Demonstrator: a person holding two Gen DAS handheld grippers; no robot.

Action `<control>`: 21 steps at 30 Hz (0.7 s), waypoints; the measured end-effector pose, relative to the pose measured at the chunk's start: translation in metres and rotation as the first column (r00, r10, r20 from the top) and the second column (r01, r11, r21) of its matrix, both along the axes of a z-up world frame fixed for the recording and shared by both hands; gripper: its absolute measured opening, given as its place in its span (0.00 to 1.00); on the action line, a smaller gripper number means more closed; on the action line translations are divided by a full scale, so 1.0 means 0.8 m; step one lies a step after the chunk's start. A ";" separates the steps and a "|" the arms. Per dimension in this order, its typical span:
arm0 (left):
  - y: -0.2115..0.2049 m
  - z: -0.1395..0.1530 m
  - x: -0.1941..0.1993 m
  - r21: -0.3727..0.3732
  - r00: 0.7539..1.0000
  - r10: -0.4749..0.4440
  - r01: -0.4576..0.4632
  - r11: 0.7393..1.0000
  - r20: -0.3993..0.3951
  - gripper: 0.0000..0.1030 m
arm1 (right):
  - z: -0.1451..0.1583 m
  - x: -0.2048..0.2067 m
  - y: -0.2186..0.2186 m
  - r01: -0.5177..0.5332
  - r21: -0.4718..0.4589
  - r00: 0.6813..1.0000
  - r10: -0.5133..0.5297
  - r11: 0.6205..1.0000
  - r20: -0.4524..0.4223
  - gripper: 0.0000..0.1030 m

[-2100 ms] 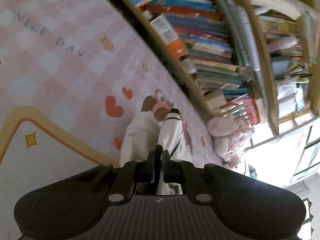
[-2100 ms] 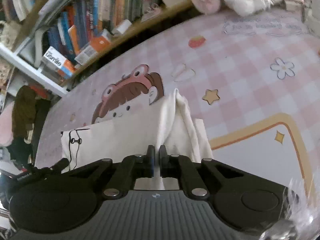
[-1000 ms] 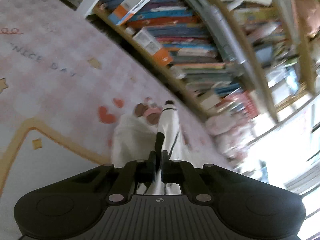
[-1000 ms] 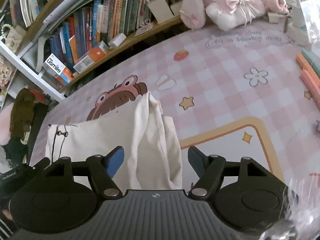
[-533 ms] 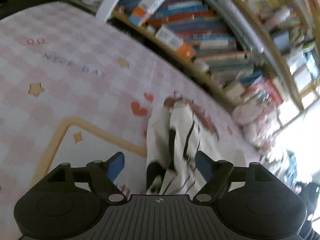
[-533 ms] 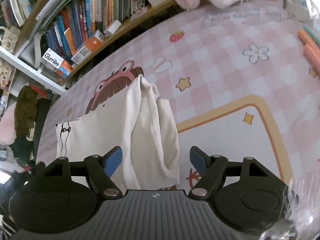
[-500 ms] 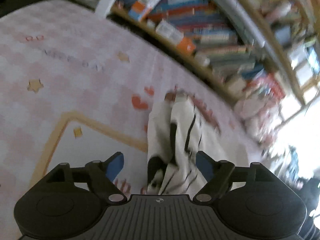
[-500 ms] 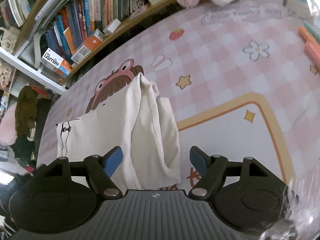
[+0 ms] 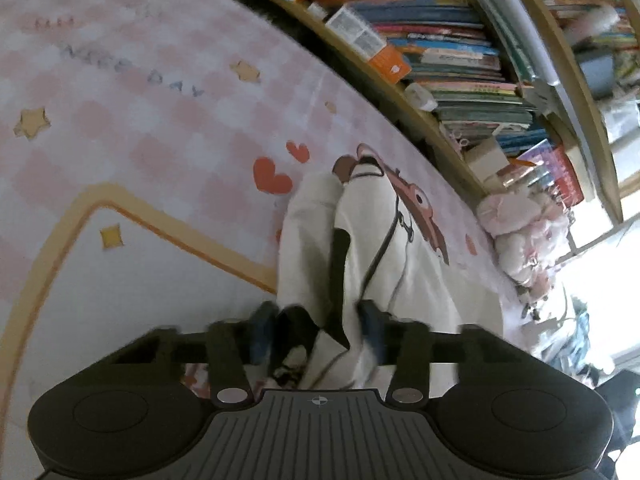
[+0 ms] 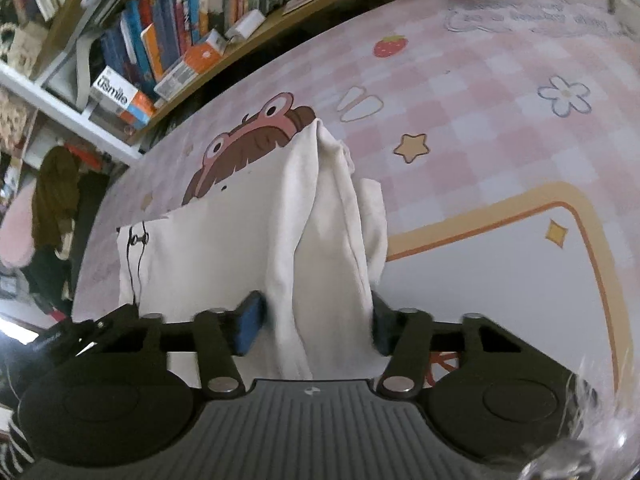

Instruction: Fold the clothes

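A cream garment (image 9: 312, 240) with black trim and drawstrings lies bunched on a pink checked mat (image 9: 120, 120). My left gripper (image 9: 316, 330) hovers low over its near end. Its jaws are closing, and a fold with a black strip lies between them without being squeezed. In the right wrist view the same garment (image 10: 224, 248) rises in a tall ridge. My right gripper (image 10: 314, 324) straddles the near end of that ridge. Its jaws are closing too, with their blue pads (image 10: 250, 320) just beside the cloth.
A bookshelf (image 9: 440, 60) packed with books runs along the mat's far edge, also visible as the bookshelf (image 10: 180, 40) in the right view. Pink plush toys (image 9: 516, 232) sit at its end. Bare mat (image 10: 500, 120) stretches to the right of the garment.
The left jaws, shut on the cloth a second ago, sprang wide and now narrow again. The right jaws went from wide to narrower around the ridge. Both grippers dipped closer to the garment.
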State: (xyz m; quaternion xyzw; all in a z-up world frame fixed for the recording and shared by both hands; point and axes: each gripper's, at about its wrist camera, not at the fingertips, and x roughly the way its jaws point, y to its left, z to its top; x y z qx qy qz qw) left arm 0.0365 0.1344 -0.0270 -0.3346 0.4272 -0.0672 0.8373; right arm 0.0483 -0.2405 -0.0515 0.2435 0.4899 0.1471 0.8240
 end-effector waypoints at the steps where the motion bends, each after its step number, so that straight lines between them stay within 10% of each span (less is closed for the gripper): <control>1: -0.003 0.002 -0.001 0.009 1.000 0.000 0.000 1.000 0.004 0.31 | 0.003 -0.002 0.003 -0.004 -0.015 1.000 0.005 1.000 0.014 0.33; 8: -0.026 0.037 -0.017 0.117 0.991 -0.093 0.081 0.990 0.099 0.20 | 0.051 -0.041 0.023 -0.126 -0.116 0.969 0.147 0.985 0.198 0.17; 13: -0.005 0.022 -0.014 0.035 0.995 -0.078 0.076 0.996 0.056 0.24 | 0.029 -0.038 0.006 -0.039 -0.059 0.993 0.045 0.998 0.107 0.17; 21: 0.003 0.003 -0.001 -0.009 0.996 -0.086 0.086 0.996 -0.009 0.39 | 0.000 -0.029 -0.012 0.060 0.022 0.998 -0.059 0.998 -0.014 0.45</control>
